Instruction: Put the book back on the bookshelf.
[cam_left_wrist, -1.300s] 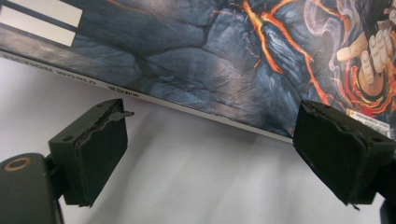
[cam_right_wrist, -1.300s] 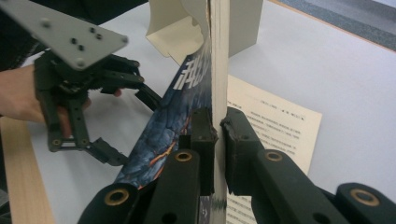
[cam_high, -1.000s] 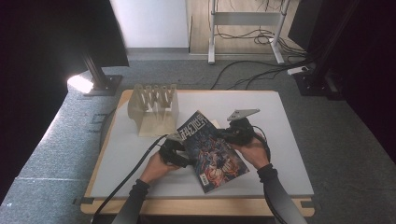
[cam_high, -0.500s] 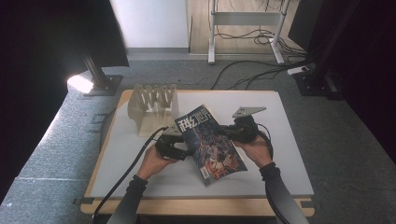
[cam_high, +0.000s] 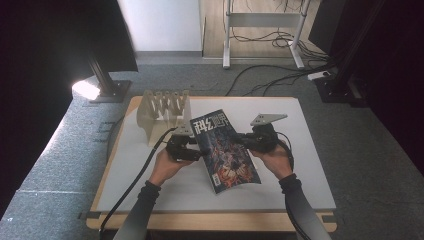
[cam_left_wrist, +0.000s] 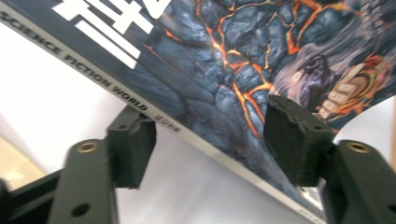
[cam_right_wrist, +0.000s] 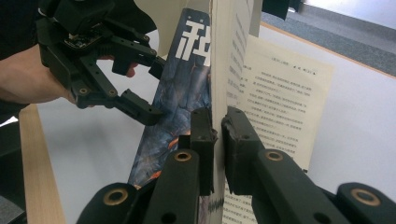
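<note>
While my right hand-held gripper (cam_right_wrist: 218, 128) pinches the magazine (cam_high: 222, 150) upright above the counter (cam_high: 300, 165), its spine lies between my left hand-held gripper's (cam_left_wrist: 210, 135) spread, just-closing jaws, slanting across them.
</note>
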